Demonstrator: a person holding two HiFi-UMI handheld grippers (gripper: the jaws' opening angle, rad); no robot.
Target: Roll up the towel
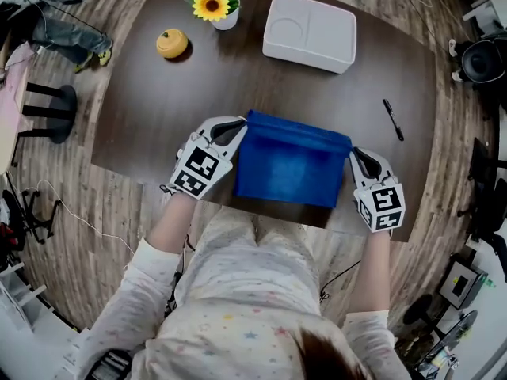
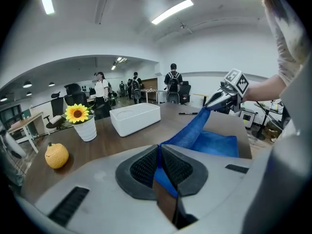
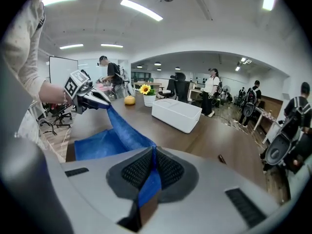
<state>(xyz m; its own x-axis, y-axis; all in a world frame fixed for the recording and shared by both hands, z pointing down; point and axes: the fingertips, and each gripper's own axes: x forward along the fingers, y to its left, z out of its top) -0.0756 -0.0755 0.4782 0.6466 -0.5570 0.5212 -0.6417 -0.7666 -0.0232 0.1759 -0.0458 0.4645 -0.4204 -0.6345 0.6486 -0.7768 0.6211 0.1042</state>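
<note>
A blue towel (image 1: 291, 169) hangs stretched between my two grippers over the near edge of the dark table (image 1: 142, 109). The left gripper (image 1: 242, 125) is shut on the towel's left corner; the cloth (image 2: 163, 179) shows pinched between its pads. At the other end the right gripper (image 1: 354, 153) is shut on the right corner, blue cloth (image 3: 148, 186) caught between its pads. The lifted top edge runs taut from one gripper to the other, and the lower part of the towel (image 2: 217, 144) lies on the tabletop.
On the far half of the table stand a white tray (image 1: 310, 32), a potted sunflower (image 1: 214, 6) and a small orange pumpkin (image 1: 172, 43). A black pen (image 1: 393, 119) lies to the right. Several people stand in the room behind.
</note>
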